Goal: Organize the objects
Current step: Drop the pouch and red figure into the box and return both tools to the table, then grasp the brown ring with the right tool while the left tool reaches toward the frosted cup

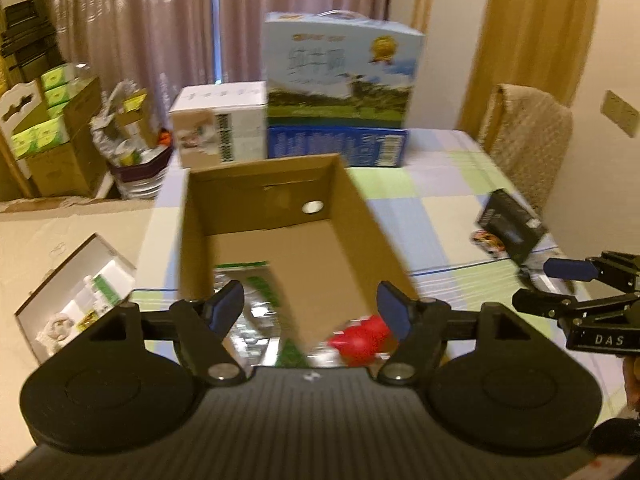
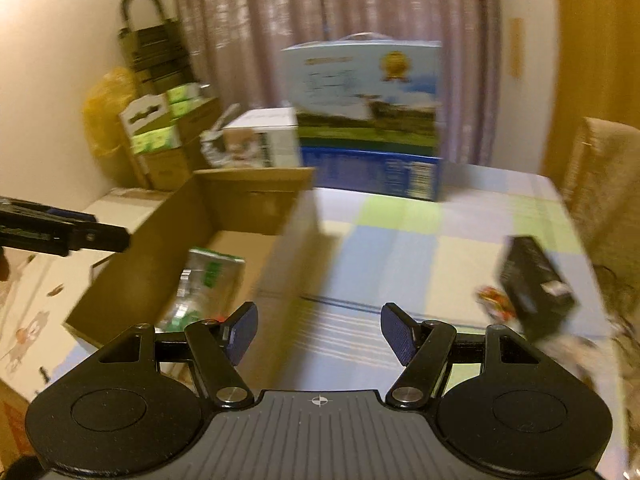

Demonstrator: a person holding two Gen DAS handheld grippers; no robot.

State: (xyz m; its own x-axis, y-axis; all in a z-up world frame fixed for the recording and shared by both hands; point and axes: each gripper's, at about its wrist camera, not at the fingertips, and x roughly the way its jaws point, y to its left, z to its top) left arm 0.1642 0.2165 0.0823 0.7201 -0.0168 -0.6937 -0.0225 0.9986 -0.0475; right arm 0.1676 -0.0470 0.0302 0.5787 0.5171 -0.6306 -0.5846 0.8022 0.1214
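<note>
Both claws hanging wide open and empty over the table.
The left claw [image 1: 310, 306] is hovering above the cardboard box [image 1: 360, 216], a red object [image 1: 362, 338] lying just below; the right claw [image 2: 319, 330] is hanging beside the box, the black carton [image 2: 534, 276] off to its right.

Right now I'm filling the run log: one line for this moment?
left gripper: open, over cardboard box | right gripper: open, empty | black box: on table

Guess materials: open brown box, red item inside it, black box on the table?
Open brown box: corrugated cardboard, matte, raw brown walls. Red item: probably glossy plastic; too blurred to be sure. Black box: likely printed paperboard, slight sheen, sharp folded edges.
</note>
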